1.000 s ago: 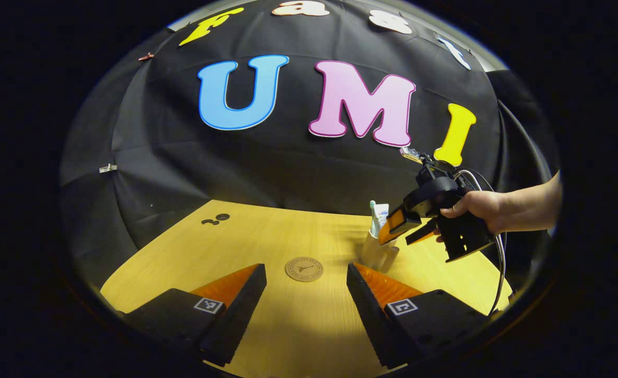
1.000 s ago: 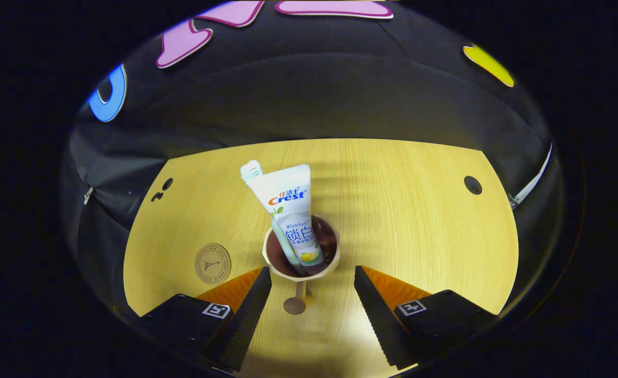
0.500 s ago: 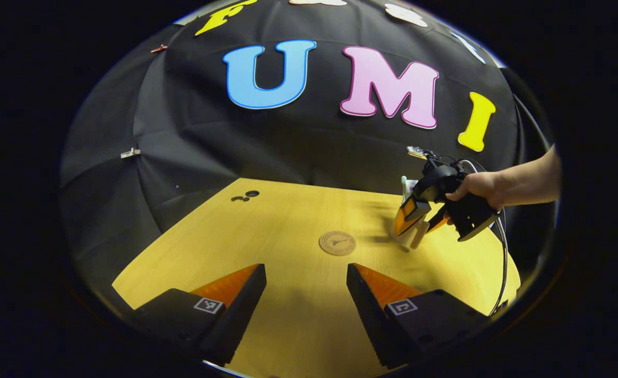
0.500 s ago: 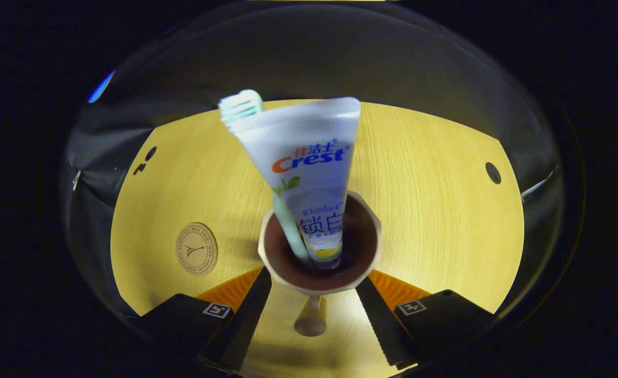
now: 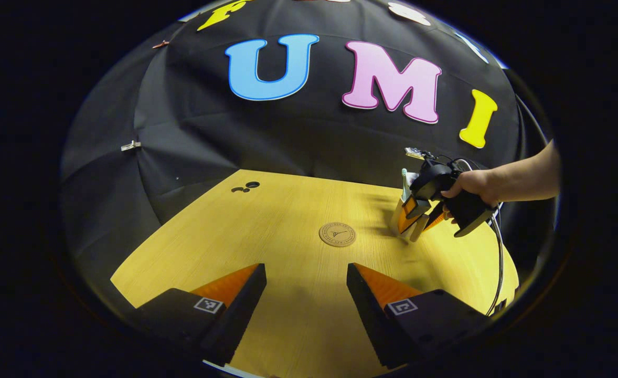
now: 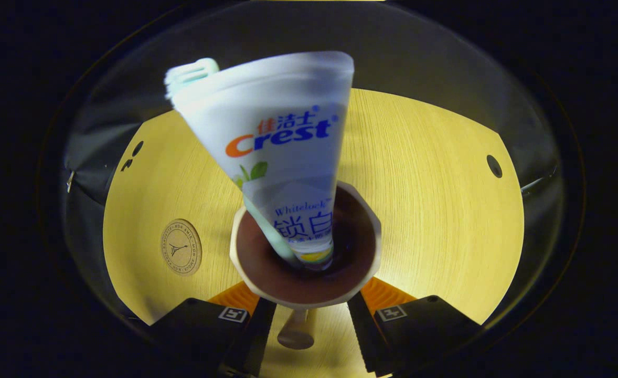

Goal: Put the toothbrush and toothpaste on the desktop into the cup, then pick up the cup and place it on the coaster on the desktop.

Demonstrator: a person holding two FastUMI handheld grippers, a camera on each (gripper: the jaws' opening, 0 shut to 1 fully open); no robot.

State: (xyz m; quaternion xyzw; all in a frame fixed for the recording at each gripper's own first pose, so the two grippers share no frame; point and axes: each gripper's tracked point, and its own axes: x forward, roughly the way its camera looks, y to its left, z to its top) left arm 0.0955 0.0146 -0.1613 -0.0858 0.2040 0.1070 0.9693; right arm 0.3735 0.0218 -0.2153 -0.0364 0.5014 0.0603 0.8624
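White Crest toothpaste tube (image 6: 277, 152) in cup (image 6: 246, 275), toothbrush (image 6: 191, 71) mostly hidden (blurred), right gripper (image 6: 309, 336) clamping cup, left gripper (image 5: 306, 294) wide.

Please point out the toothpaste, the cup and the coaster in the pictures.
toothpaste (image 6: 280, 136): right gripper view, on the wide printed part of the tube.
cup (image 6: 309, 300): right gripper view, on the near rim.
coaster (image 5: 337, 234): left gripper view, on the middle of the round disc on the desk.
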